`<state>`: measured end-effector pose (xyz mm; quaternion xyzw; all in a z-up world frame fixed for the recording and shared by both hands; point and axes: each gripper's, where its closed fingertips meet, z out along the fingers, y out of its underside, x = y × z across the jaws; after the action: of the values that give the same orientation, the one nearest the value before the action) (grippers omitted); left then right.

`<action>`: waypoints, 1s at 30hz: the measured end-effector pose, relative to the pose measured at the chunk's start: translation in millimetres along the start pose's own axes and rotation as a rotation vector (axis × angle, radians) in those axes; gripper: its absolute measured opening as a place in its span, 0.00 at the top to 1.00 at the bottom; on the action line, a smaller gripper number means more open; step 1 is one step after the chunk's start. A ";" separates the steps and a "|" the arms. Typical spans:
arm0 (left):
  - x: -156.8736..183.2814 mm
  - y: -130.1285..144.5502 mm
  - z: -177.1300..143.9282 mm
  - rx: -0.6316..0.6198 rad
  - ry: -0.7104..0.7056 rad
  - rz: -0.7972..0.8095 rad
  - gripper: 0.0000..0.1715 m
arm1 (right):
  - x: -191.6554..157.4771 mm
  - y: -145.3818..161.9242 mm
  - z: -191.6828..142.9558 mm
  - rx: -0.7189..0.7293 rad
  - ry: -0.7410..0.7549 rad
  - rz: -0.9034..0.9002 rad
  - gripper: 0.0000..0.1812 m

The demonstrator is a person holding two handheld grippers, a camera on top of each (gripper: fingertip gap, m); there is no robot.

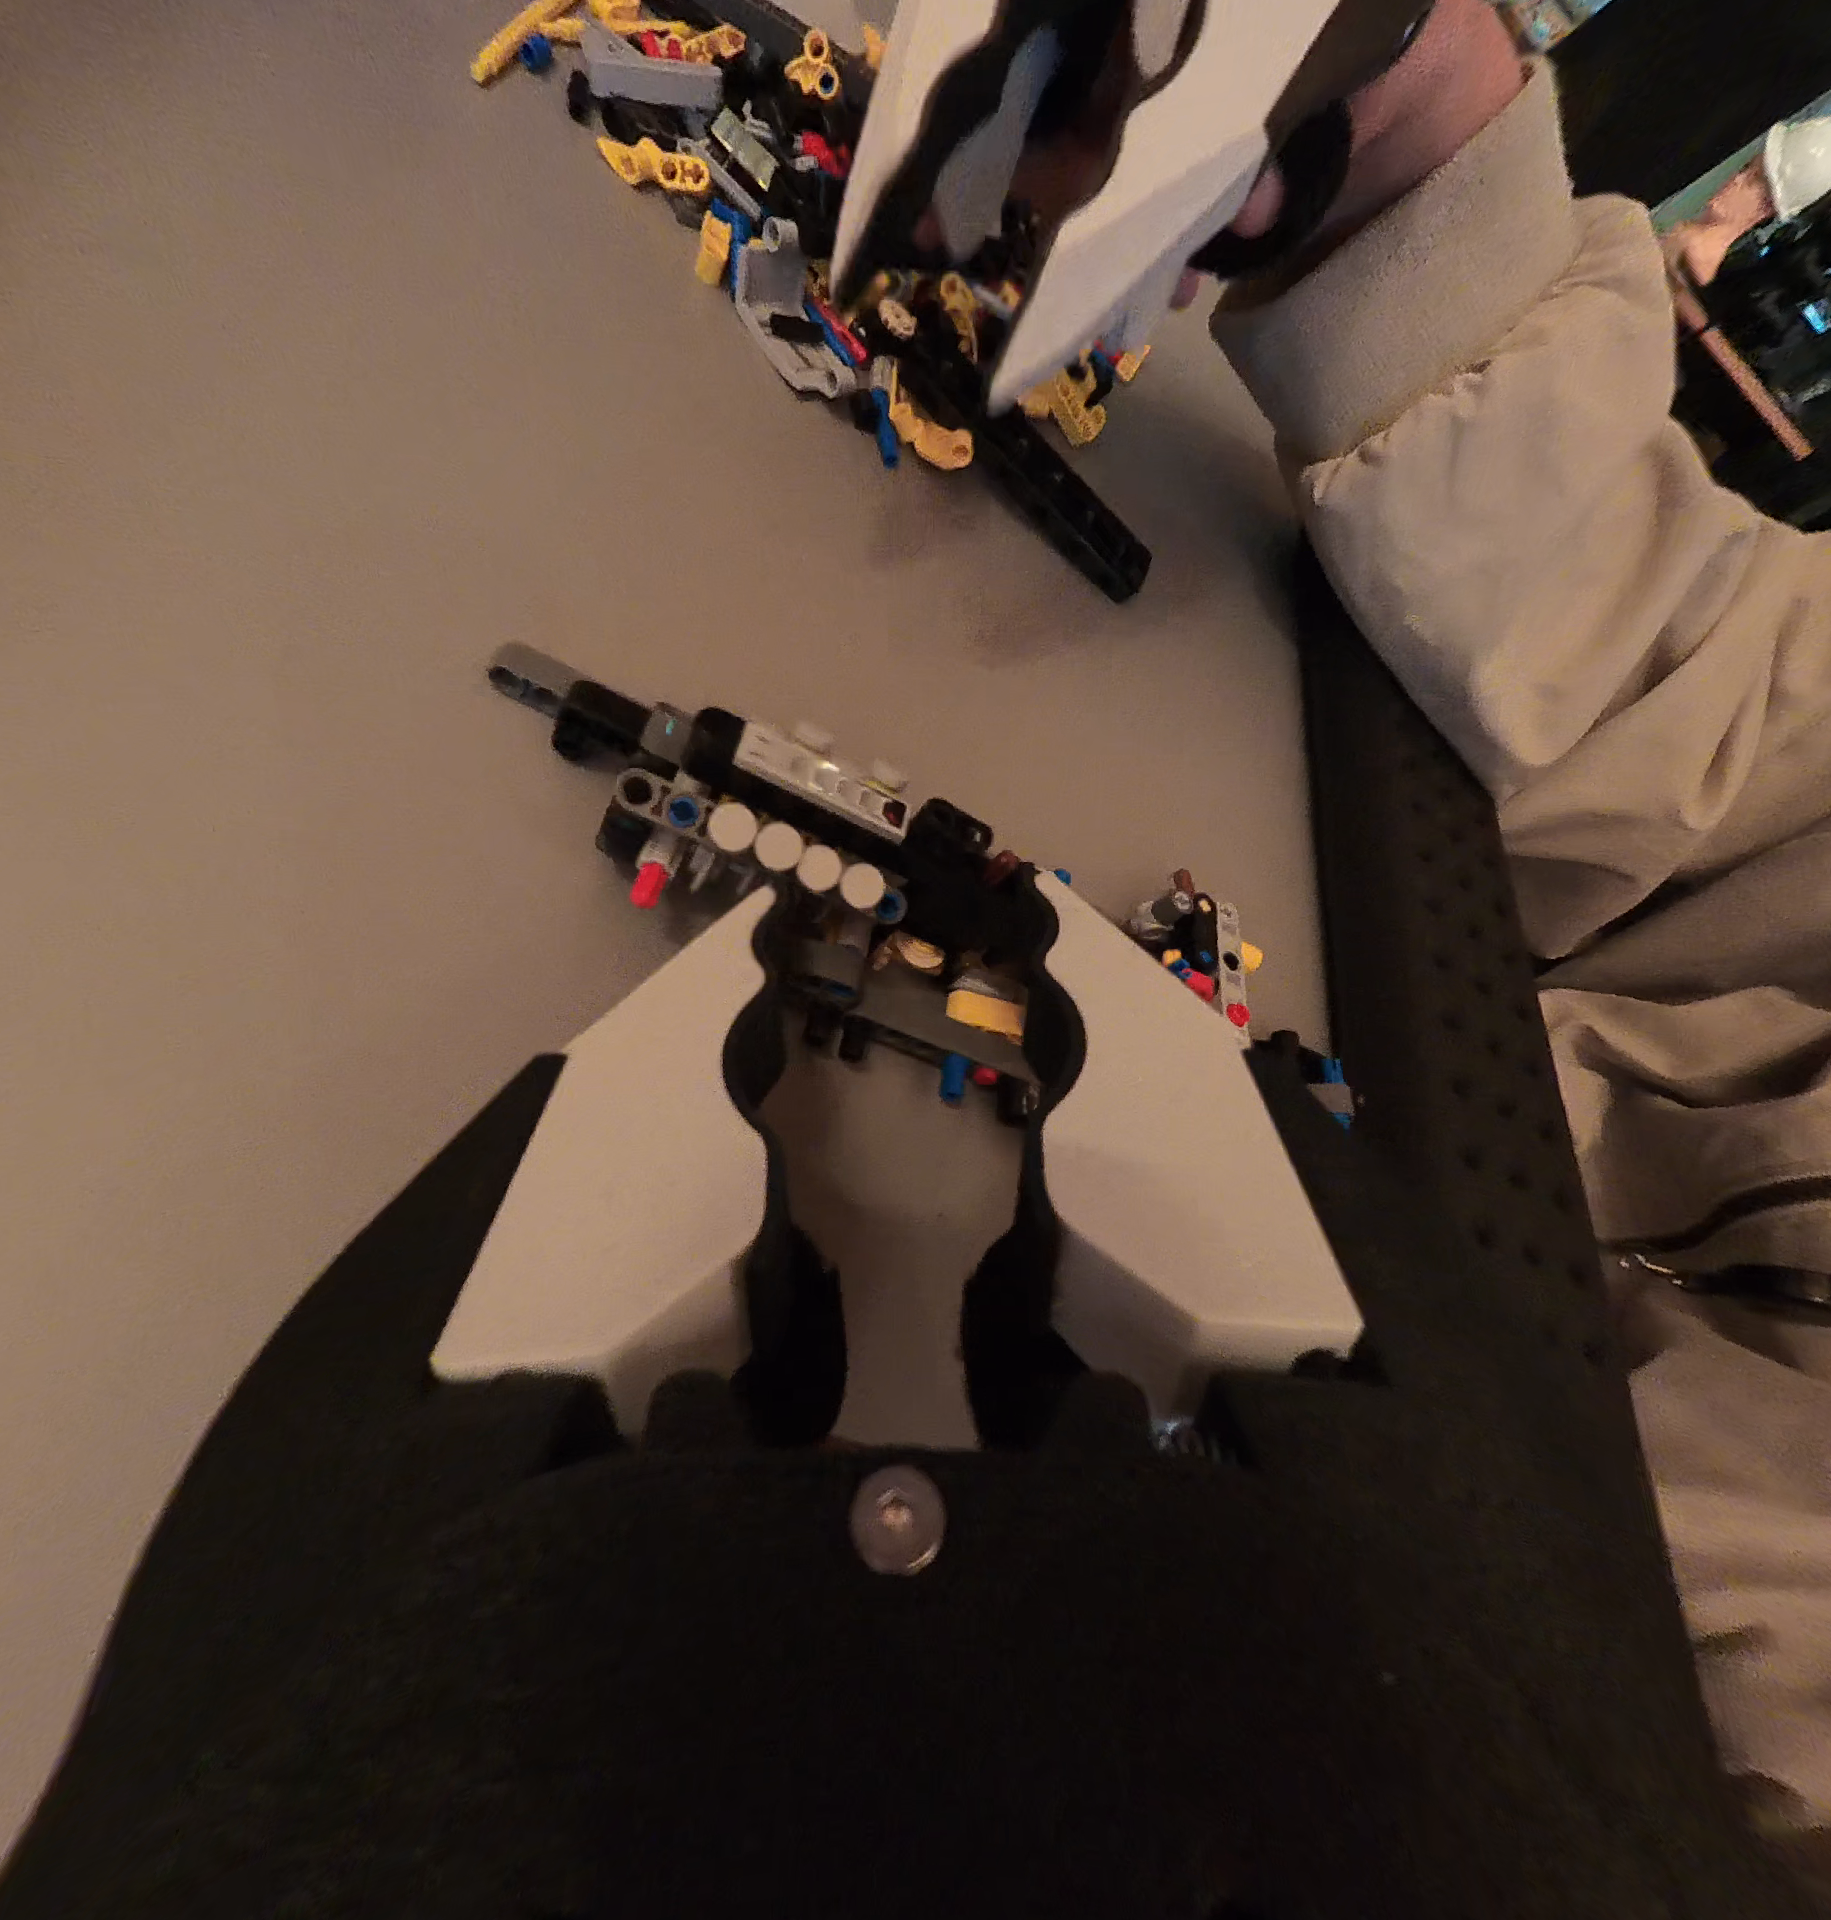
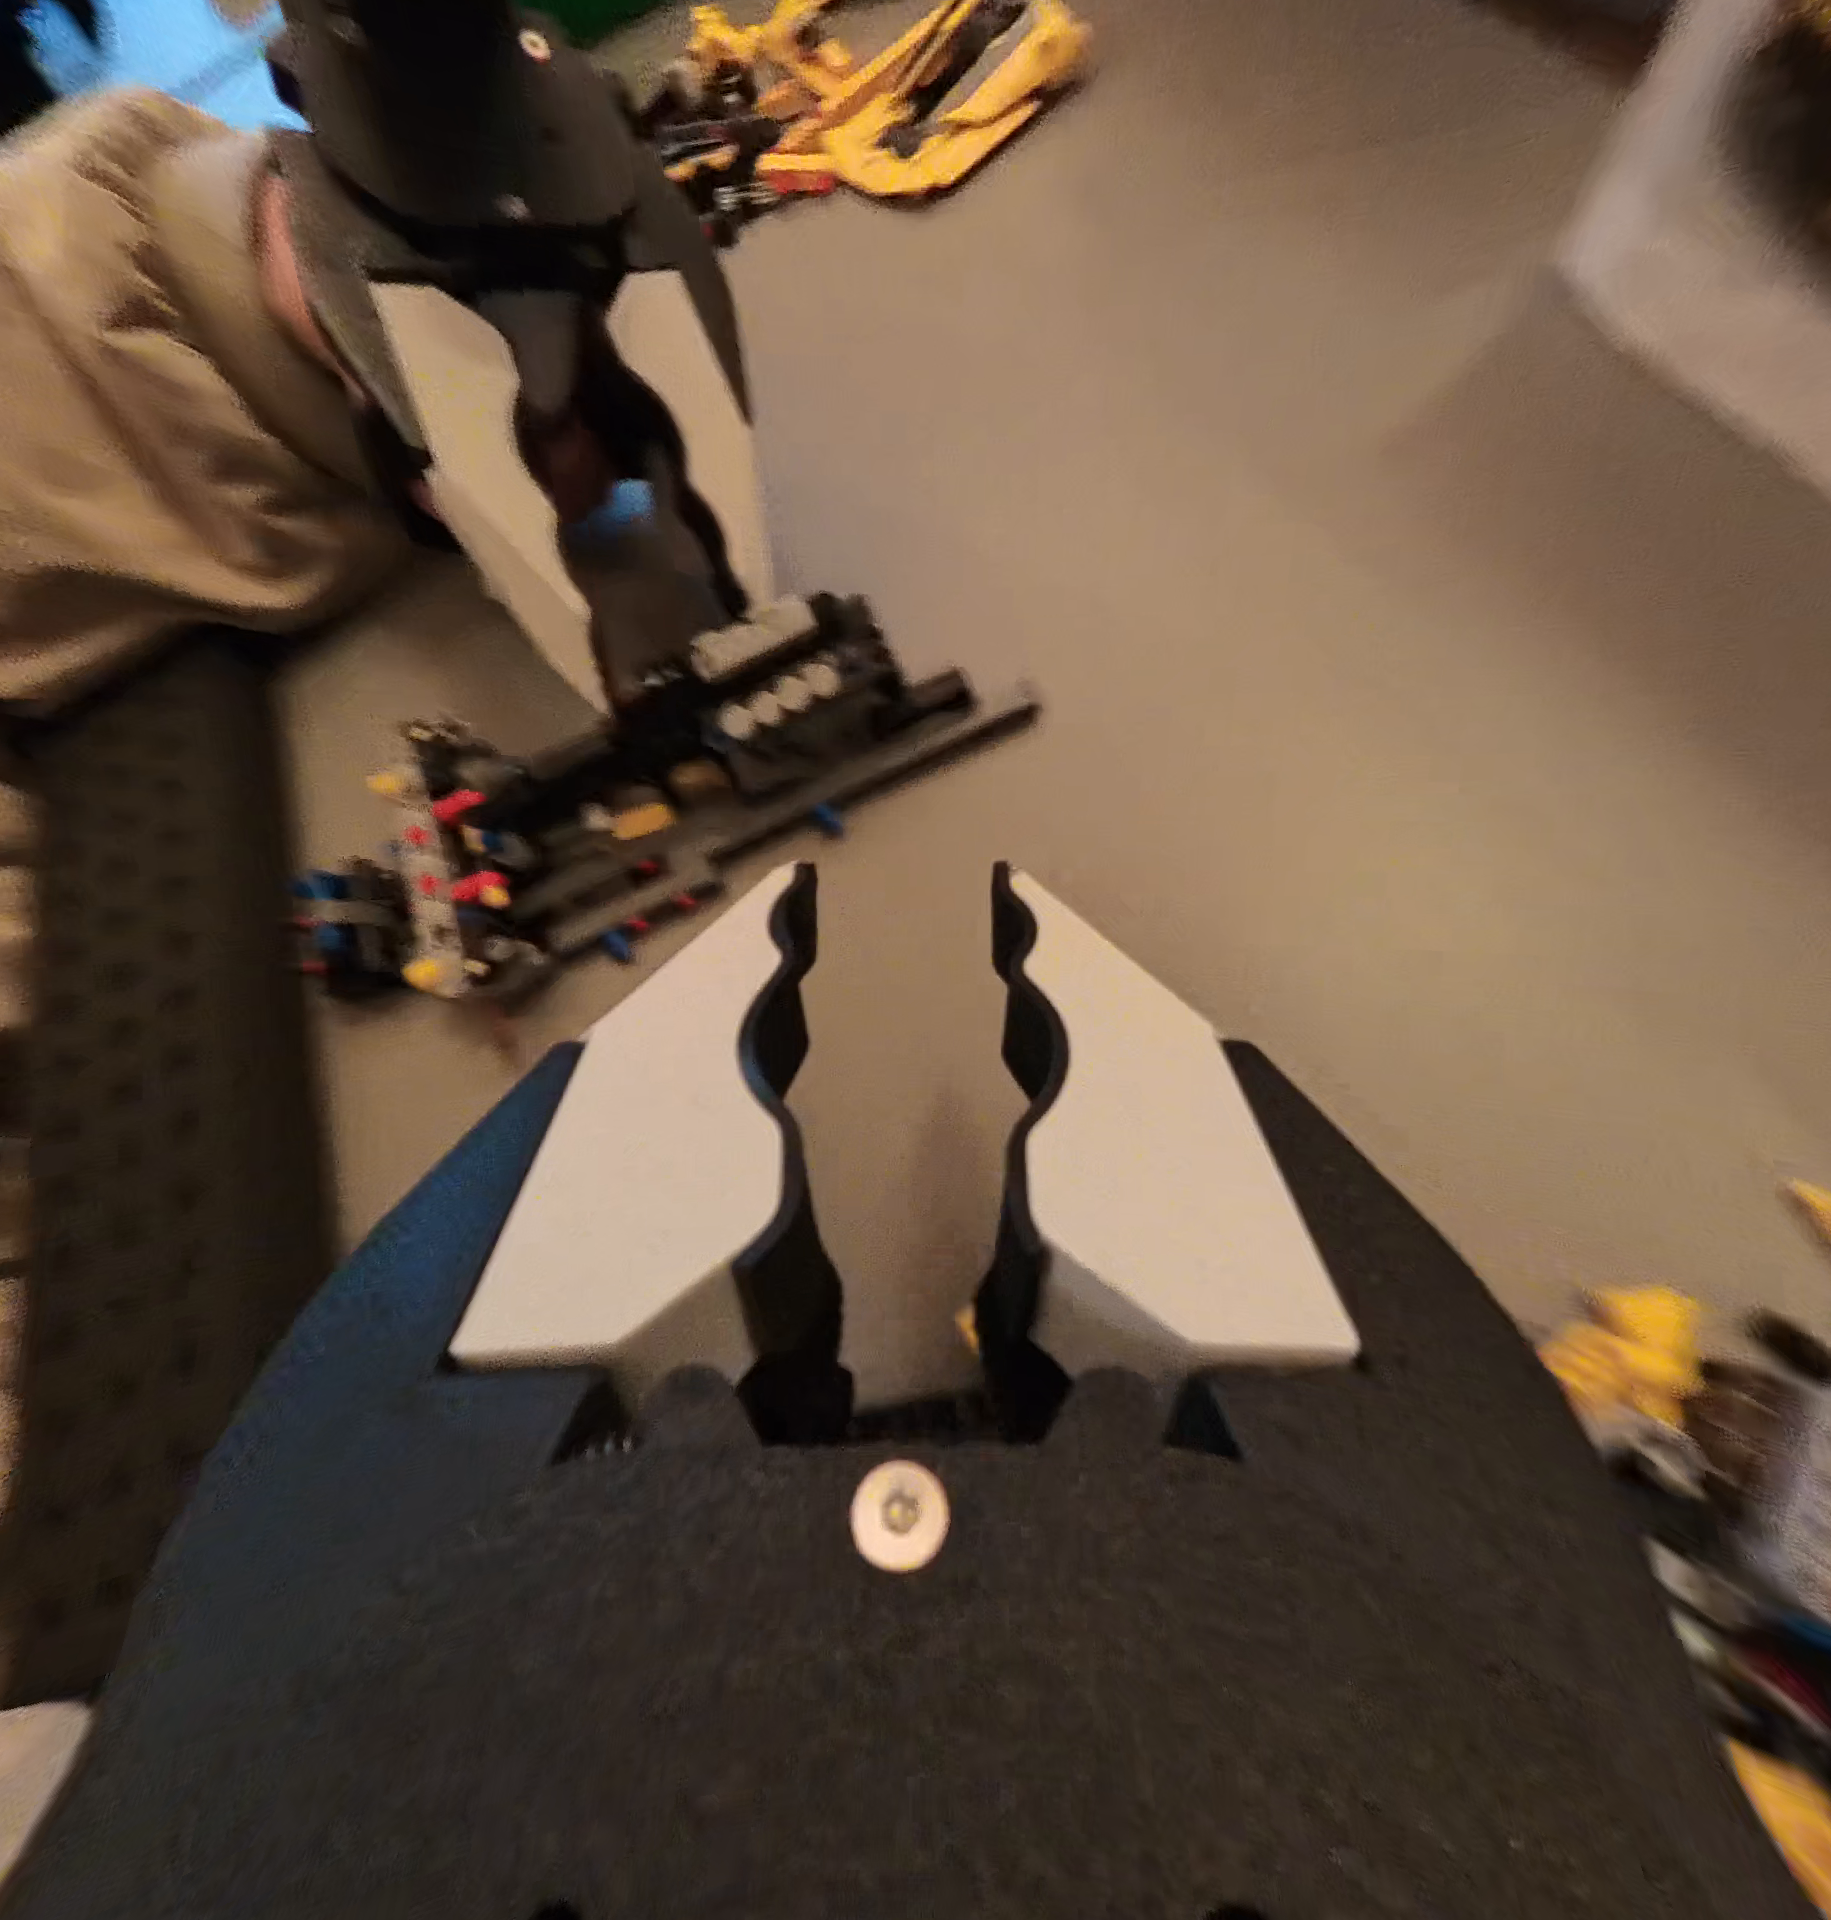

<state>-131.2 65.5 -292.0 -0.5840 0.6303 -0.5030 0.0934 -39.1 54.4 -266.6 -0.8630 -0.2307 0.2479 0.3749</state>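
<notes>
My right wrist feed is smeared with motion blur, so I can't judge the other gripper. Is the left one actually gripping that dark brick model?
Observer: It looks so. In the left wrist view the left gripper straddles the near end of the brick model, pads against both sides.
Operator: What is below my gripper?
Observer: The right gripper, open, hovers over a loose pile of yellow, black and grey pieces.
Operator: Anything beside that pile?
Observer: A long black beam sticks out from it toward the model.
</notes>
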 end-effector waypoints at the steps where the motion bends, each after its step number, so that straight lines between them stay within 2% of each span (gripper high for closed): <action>1: 3.5 -2.7 -0.4 0.013 0.012 0.017 0.79 | -9.2 -0.1 9.4 -0.021 -0.081 0.067 0.82; 3: 11.2 -14.2 -4.1 0.078 0.032 0.051 1.00 | -27.0 2.2 25.5 -0.084 -0.244 0.190 0.81; 5: 13.0 -20.9 -7.9 0.110 0.020 0.083 1.00 | -27.7 16.1 39.7 -0.186 -0.261 0.248 0.78; 7: 17.2 -24.0 -10.8 0.130 0.038 0.086 1.00 | -20.9 27.3 48.8 -0.242 -0.206 0.233 0.77; 11: 3.6 -29.8 -17.3 0.164 -0.025 0.005 1.00 | -5.8 30.3 49.7 -0.253 -0.123 0.247 0.79; 12: 0.8 -32.7 -17.5 0.180 -0.032 -0.035 0.94 | -1.1 28.8 49.7 -0.242 -0.097 0.246 0.79; 13: -0.9 -32.6 -14.9 0.171 -0.040 -0.064 0.82 | 1.2 28.3 50.5 -0.241 -0.083 0.235 0.79; 16: -4.3 -18.6 1.1 0.055 -0.136 -0.031 0.66 | 7.7 27.7 57.9 -0.263 0.000 0.116 0.88; 17: -5.9 -15.2 5.0 0.027 -0.174 -0.017 0.64 | 8.0 26.7 61.1 -0.271 0.023 0.072 0.90; 21: -27.2 -0.5 6.6 -0.076 -0.341 0.005 0.65 | 21.3 15.2 75.8 -0.256 0.190 -0.051 0.98; 25: -33.3 2.9 -4.2 -0.098 -0.362 -0.058 0.72 | 29.2 4.6 81.9 -0.224 0.301 -0.063 0.99; 27: -43.4 1.5 -13.6 -0.083 -0.422 -0.065 0.74 | 21.8 1.2 81.8 -0.203 0.258 -0.017 0.96; 30: -57.6 -0.5 -26.4 -0.049 -0.474 -0.089 0.77 | 0.4 -3.8 82.6 -0.161 0.103 0.129 0.91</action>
<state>-132.2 127.3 -306.1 -0.7151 0.5762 -0.3402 0.2022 -89.3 101.0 -313.1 -0.9150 -0.1743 0.2074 0.2991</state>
